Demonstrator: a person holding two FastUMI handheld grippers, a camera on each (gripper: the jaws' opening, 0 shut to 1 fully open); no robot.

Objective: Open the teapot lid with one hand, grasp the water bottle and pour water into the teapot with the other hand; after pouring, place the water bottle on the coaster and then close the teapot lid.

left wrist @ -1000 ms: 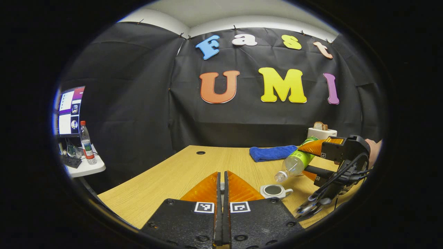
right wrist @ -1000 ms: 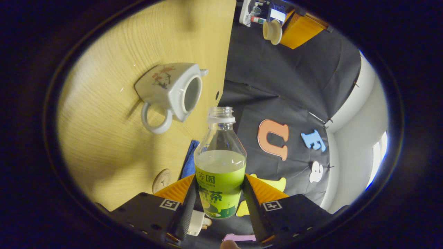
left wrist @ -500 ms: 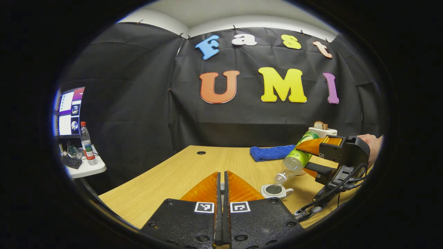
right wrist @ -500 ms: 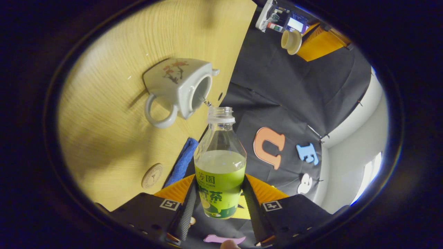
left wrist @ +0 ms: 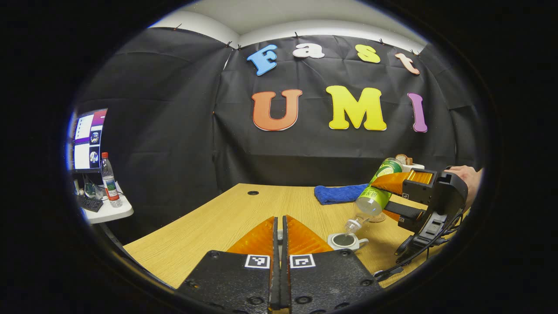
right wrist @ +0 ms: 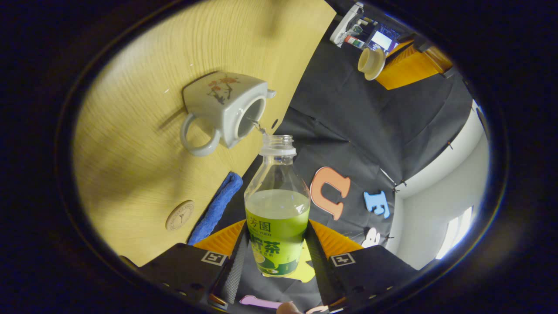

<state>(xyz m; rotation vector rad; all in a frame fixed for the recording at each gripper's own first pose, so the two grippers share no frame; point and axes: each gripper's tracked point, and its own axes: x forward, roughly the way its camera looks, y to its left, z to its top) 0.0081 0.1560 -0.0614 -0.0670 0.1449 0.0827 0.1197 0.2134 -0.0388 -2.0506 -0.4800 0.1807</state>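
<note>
Mid-pour: water bottle (right wrist: 277, 209) tipped over open teapot (right wrist: 224, 111).

Right gripper (right wrist: 277, 261) clamped on both sides of the bottle's label, neck angled down so the mouth hangs just above the pot's opening; thin stream running in. Teapot on the wooden table (right wrist: 144, 144), lid off. Left gripper (left wrist: 281, 235) pinched tight on the lid (right wrist: 372, 63), held up and well aside, likely to keep the opening clear. Coaster (right wrist: 179, 215) bare, near the blue towel (right wrist: 216, 207), ready for the bottle. Judged: pouring stage, placing and closing still ahead.
</note>
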